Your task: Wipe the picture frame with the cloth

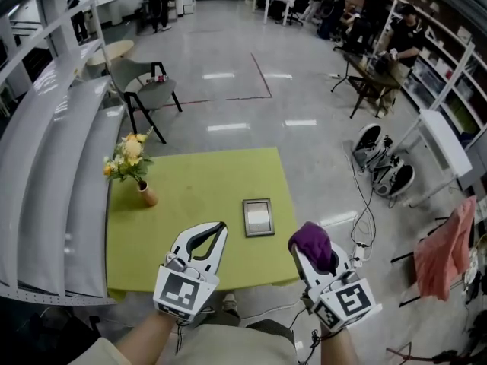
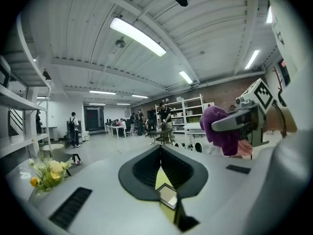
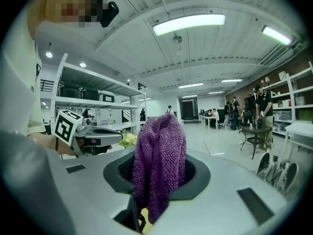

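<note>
The small grey picture frame (image 1: 258, 217) lies flat on the green table (image 1: 198, 188), near its right front part. My right gripper (image 1: 304, 248) hovers just off the table's front right corner, shut on a purple knitted cloth (image 1: 313, 244) that drapes over its jaws. That cloth (image 3: 159, 165) fills the middle of the right gripper view. My left gripper (image 1: 218, 230) hangs over the table's front edge, left of the frame, with jaws together and nothing between them. Through their slit in the left gripper view a corner of the frame (image 2: 167, 196) shows.
A small vase of yellow flowers (image 1: 134, 169) stands at the table's left side. Grey shelving (image 1: 46, 158) runs along the left. A chair (image 1: 144, 90) stands beyond the table, cables and gear (image 1: 380, 166) lie on the floor at right, and people work in the background.
</note>
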### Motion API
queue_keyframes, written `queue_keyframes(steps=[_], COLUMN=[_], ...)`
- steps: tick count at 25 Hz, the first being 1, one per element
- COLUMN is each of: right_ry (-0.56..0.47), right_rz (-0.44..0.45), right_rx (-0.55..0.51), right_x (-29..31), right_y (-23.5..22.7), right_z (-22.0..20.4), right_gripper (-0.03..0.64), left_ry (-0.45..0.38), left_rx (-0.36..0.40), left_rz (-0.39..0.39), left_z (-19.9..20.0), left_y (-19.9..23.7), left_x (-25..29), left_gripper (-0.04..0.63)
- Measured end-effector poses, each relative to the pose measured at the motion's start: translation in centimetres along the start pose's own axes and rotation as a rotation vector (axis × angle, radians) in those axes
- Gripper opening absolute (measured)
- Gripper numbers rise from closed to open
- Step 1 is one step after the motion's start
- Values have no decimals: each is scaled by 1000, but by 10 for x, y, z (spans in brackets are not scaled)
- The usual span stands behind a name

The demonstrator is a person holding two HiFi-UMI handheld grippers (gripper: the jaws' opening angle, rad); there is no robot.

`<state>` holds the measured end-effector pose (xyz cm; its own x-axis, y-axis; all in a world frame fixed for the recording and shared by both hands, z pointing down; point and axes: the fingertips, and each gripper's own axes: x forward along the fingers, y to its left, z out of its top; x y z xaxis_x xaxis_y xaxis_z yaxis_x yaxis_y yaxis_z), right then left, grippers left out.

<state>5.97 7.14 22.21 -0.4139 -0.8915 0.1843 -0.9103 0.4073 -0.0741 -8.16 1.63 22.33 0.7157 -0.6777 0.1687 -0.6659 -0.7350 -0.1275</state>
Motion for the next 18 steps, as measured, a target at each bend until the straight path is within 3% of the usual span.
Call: queue_keyframes(steps=[9,18], right_ry=[125,294], right_rz=[39,144], right_rx=[1,39], right_x=[82,159], right_y=[-43,-71], right_z=[-35,-113], right_gripper=[124,124], left_ry=[79,279], left_rx=[-42,-63], left_rz=[-36,-108], left_z=[-46,-128], left_y=[24,7], left_x=[66,128], left_gripper=[8,8])
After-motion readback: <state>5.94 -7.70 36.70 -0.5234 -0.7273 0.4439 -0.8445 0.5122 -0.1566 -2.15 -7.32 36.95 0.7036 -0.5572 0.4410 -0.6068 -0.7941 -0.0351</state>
